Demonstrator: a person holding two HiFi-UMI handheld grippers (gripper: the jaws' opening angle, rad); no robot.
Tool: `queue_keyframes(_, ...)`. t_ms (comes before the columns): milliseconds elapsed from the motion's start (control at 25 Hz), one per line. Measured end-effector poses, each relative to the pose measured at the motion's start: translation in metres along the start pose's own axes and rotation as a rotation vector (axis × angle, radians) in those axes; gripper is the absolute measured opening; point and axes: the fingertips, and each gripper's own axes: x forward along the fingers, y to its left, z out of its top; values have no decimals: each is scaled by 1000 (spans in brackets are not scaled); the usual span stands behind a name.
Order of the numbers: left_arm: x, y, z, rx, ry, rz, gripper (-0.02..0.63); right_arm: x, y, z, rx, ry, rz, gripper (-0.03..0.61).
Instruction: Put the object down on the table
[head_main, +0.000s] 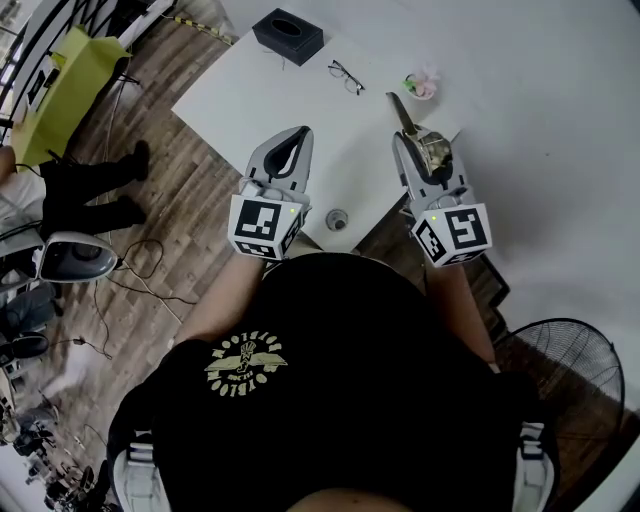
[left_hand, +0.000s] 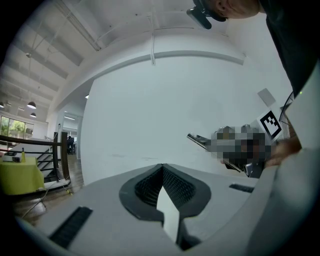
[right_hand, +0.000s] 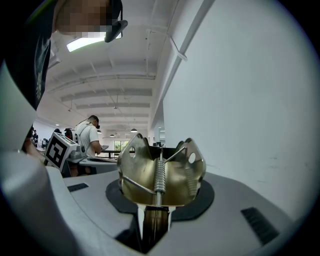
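1. The metal spring clip was off the desk, clamped at its narrow end between the jaws of the right gripper. Its brass-coloured wings and coil spring stood out ahead of the jaws, so it was carried rather than resting on anything.
2. In the head view the clip's long end reached toward 12 o'clock over the near right corner of the white desk. It was probably held level there because the put-down spot lay just below and ahead.
3. The left gripper hung at 9 o'clock of the right one, its jaws together on nothing. It seemed parked aside, since one hand could do the put-down.
4. A small pink and green thing lay at 12 o'clock of the clip, near its tip. The glasses lay at 10 o'clock, with a black box beyond them. The bare desk between them looked roomy enough for the release.
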Motion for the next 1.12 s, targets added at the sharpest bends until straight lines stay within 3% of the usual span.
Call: queue_keyframes(1120, 60, 60, -40, -43, 86, 11, 6, 81, -32, -59, 81, 120, 5, 110)
